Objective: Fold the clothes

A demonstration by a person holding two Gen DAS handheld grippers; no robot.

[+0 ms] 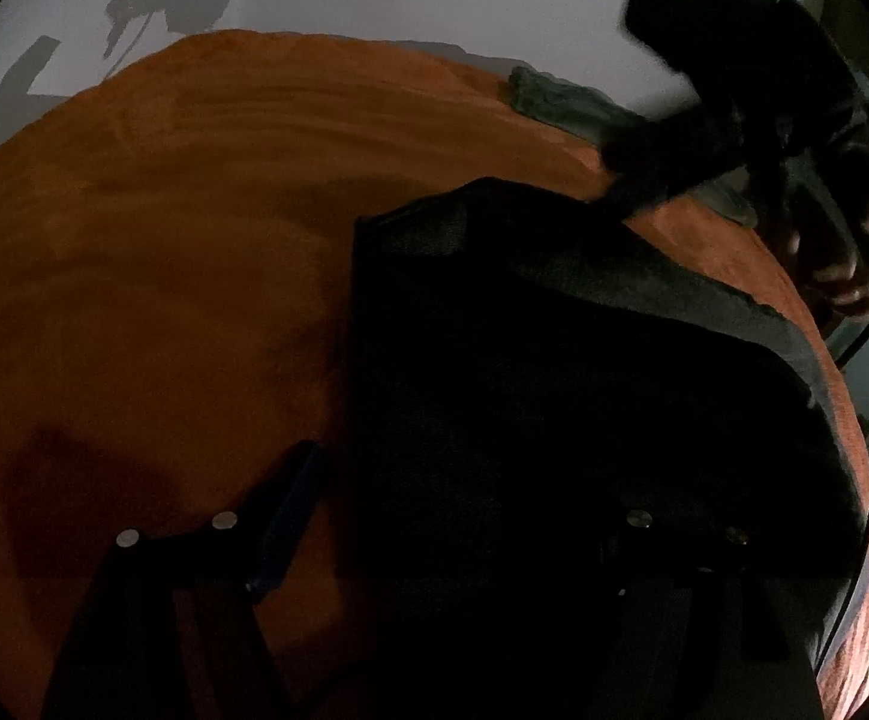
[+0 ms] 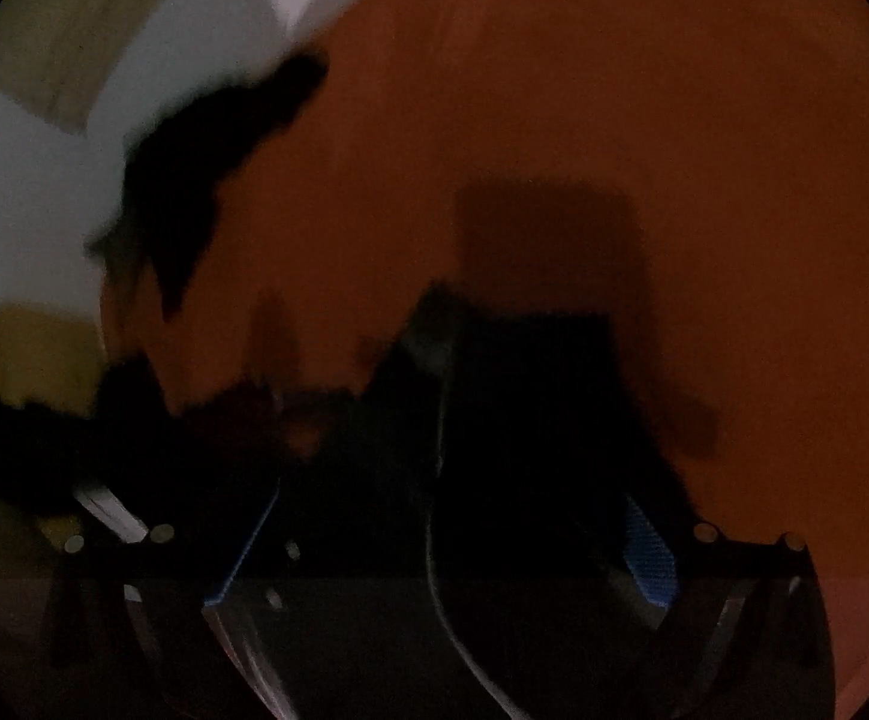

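Now dark garment [image 2: 524, 420] lies btwn open right tongs [image 2: 446, 546].

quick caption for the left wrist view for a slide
A dark garment lies partly folded on an orange cover, with the left tool open over its near edge.

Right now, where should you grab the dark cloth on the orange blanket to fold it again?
Probably the far left corner of the dark cloth, coming from the bare orange blanket on its left. That edge runs straight and the corner looks slightly raised in the left wrist view, so a finger might slip under. The right edge curves near the blanket's drop-off. The picture is dim, so this is a guess.
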